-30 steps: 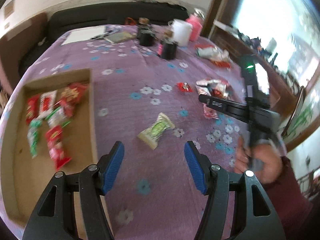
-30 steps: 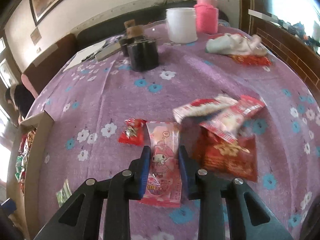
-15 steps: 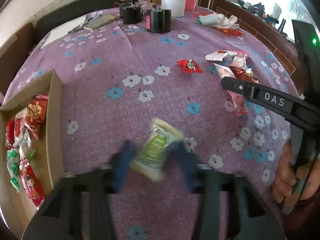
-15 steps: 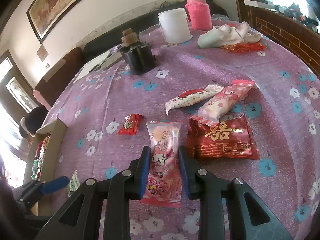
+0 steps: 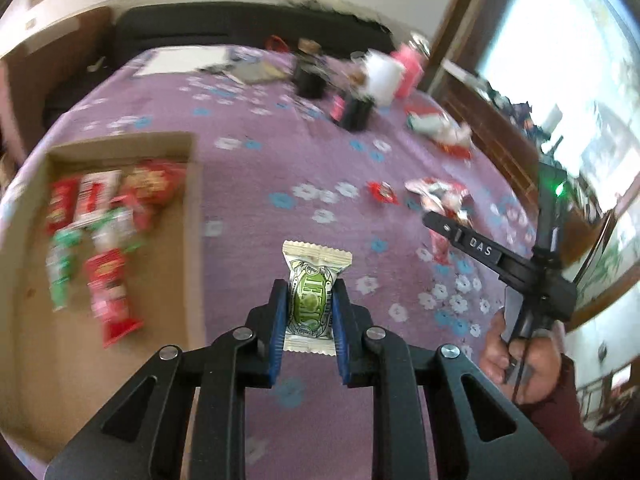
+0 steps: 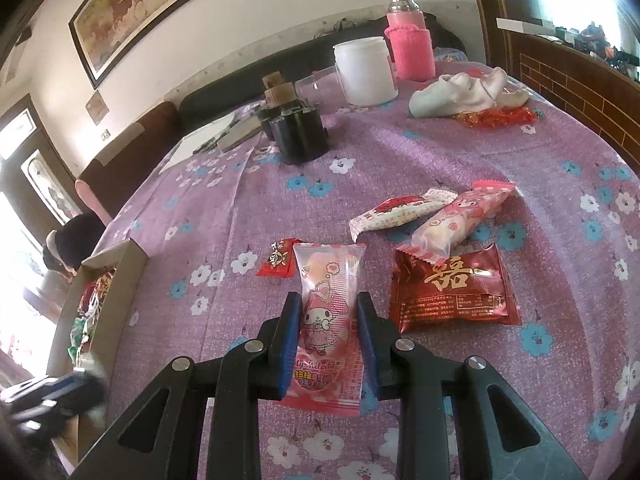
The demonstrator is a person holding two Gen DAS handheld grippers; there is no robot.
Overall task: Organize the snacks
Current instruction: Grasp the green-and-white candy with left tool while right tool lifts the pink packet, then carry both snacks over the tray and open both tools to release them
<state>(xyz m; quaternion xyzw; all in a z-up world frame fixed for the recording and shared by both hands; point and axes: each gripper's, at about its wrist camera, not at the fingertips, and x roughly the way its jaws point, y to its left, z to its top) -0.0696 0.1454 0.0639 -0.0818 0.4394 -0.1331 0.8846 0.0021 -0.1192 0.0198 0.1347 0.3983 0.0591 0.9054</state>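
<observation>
Left wrist view, cardboard box (image 5: 120,360): ahead and to the left of the left gripper (image 5: 310,320); shallow, open-topped, brown, with red, white and green packets lying flat in its far half. Blur hides their print.
Table (image 5: 248,184): purple cloth with white and blue flowers, under both grippers; jars and a white tub stand at the far edge, well apart from the work.
Pink snack (image 6: 330,320): long clear-and-pink sachet with a cartoon figure, pinched across its middle by the right gripper (image 6: 329,332), crimped ends jutting beyond the pads front and back.
Loose snacks: a dark red pouch (image 6: 454,290) just right of the right gripper, two slim sachets beyond it, a small red candy (image 6: 278,262) ahead on the left.
Green snack (image 5: 312,300): small white pillow pack with a green printed centre, crimped at both ends; squeezed between the blue pads of the left gripper, lengthwise along the fingers.
Step in hand, judged: carry each pinched packet to the box.
Advice, left: keep the squeeze steady; the film looks slick and puffy, so the pack could squirt forward. Swing left above the box wall, lower, then release over bare cardboard.
Advice, right: lift clear of the small red candy before crossing, and let the left hand unload first so the grippers do not meet.
</observation>
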